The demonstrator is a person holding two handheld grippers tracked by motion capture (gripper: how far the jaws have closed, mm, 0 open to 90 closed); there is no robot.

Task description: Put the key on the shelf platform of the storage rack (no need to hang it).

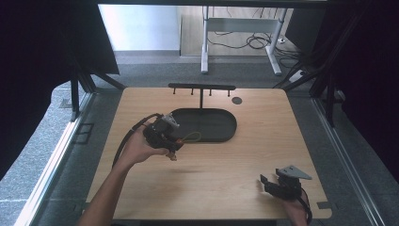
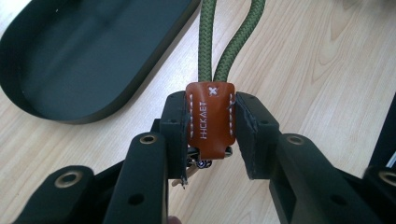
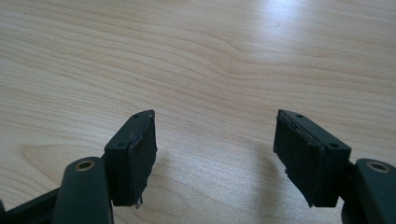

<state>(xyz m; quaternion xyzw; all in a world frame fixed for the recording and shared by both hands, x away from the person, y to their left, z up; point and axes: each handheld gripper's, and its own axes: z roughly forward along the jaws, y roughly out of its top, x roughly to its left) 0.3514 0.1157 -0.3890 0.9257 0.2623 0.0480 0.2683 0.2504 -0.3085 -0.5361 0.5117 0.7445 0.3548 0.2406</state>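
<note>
Keychain tab (image 2: 210, 116) pinched in left claw (image 2: 211, 122); rt claw (image 3: 215, 156) agape.

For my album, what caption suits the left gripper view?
Left claw clamps a brown leather tab with green cord loop.

Daylit tabletop (image 1: 211, 179) (soft glare, upper right) — surroundings dark, close jaws slightly blurred.

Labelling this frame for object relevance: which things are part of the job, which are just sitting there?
In the job:
- brown leather tab on a green cord loop, clamped in the left gripper
- black oval tray
- black T-shaped peg rack, probably

Lying about:
- right gripper, open over the bare wooden table
- small round grey disc
</note>
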